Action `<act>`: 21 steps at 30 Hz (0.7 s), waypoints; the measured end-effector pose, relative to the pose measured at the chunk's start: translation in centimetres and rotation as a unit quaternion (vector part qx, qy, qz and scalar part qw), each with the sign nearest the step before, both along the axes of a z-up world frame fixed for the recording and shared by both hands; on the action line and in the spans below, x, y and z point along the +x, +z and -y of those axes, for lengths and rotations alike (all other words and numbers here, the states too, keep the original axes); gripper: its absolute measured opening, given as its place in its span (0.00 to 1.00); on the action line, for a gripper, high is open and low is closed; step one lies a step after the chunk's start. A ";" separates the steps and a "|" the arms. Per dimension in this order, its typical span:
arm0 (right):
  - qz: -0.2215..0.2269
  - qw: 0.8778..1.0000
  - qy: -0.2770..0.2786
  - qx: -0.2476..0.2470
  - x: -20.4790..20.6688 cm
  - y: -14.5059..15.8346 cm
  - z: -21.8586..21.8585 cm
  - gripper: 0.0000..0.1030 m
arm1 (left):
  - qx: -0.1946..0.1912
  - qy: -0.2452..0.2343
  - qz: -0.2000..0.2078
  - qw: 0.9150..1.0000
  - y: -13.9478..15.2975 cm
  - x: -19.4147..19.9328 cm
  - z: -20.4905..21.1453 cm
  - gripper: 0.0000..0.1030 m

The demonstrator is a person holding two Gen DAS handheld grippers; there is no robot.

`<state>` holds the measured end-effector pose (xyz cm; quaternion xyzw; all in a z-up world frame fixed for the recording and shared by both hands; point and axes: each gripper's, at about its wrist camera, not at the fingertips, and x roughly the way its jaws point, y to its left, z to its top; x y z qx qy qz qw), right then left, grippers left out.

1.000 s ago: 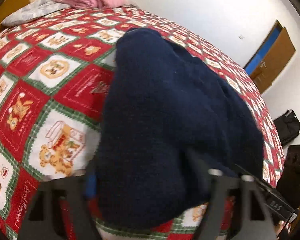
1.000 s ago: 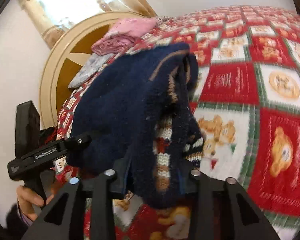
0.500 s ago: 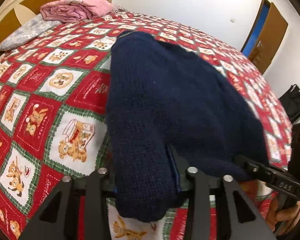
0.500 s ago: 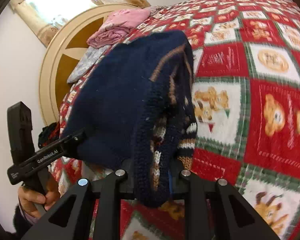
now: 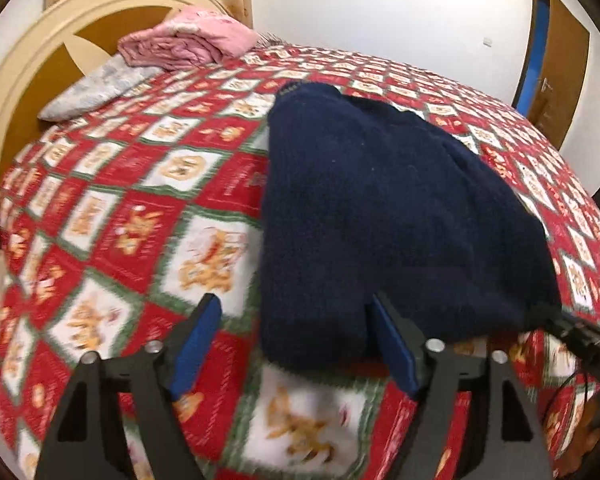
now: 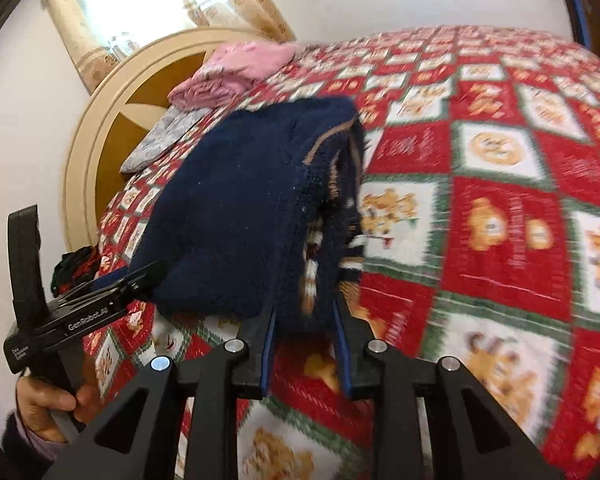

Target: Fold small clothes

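Note:
A navy knit sweater (image 5: 380, 216) lies folded on the red patchwork bedspread (image 5: 140, 208). In the right wrist view the sweater (image 6: 240, 208) shows a striped patterned inner layer at its right edge. My left gripper (image 5: 296, 316) is open, its blue pads apart, with the sweater's near edge lying between them and touching only the right pad. My right gripper (image 6: 304, 316) is partly open around the sweater's near corner, the pads close beside the cloth. The left gripper also shows in the right wrist view (image 6: 140, 276), held by a hand.
A folded pink cloth (image 5: 188, 42) and a grey pillow (image 5: 96, 88) lie by the cream headboard (image 5: 32, 52). A dark bundle (image 6: 78, 266) sits at the bed's edge. A wooden door (image 5: 560, 60) stands at the far right.
Both grippers have let go of the sweater's near edge: the left jaws spread wide, the right jaws parted slightly. The sweater has dropped flat onto the bedspread and both grippers drew back.

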<state>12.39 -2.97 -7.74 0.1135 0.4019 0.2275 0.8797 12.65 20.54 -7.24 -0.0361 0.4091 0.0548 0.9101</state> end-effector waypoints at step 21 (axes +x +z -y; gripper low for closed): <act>0.054 0.994 0.030 -0.090 0.8 -0.6 -4.8 0.14 | 0.072 0.040 -0.012 0.997 -2.3 -0.4 1.8 0.88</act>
